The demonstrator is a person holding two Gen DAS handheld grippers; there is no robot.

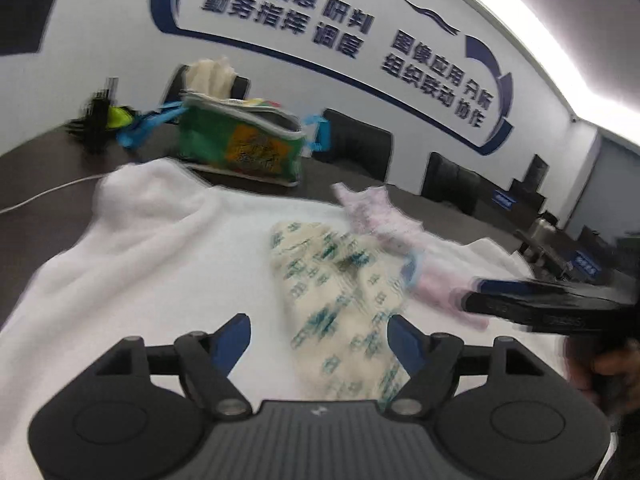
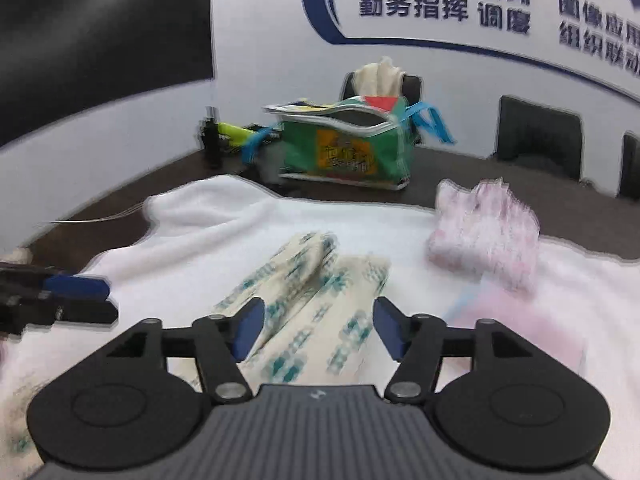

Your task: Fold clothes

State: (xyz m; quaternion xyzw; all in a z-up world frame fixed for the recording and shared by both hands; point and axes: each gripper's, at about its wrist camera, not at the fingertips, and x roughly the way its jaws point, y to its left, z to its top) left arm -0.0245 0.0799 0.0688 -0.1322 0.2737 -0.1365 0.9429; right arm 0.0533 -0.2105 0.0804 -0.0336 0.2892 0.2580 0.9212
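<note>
A cream garment with a teal print (image 1: pixel 332 280) (image 2: pixel 320 272) lies loosely folded on a white cloth (image 1: pixel 160 240) (image 2: pixel 224 220) spread over the table. My left gripper (image 1: pixel 318 322) hovers open just short of it, and its pads touch nothing. My right gripper (image 2: pixel 318 304) is open too, above the near end of the same garment, with the fabric showing between its fingers but not pinched. Each gripper shows in the other's view: the right one's fingers (image 1: pixel 540 308) at the right edge, the left gripper (image 2: pixel 104 296) at the left edge. Both views are blurred.
A pink garment (image 1: pixel 380 216) (image 2: pixel 484 232) lies bunched at the far right of the cloth. Behind it on the dark table (image 1: pixel 40 168) (image 2: pixel 480 184) stands an open green bag (image 1: pixel 240 140) (image 2: pixel 348 148) with blue handles. Black chairs (image 1: pixel 356 144) (image 2: pixel 536 136) line the wall.
</note>
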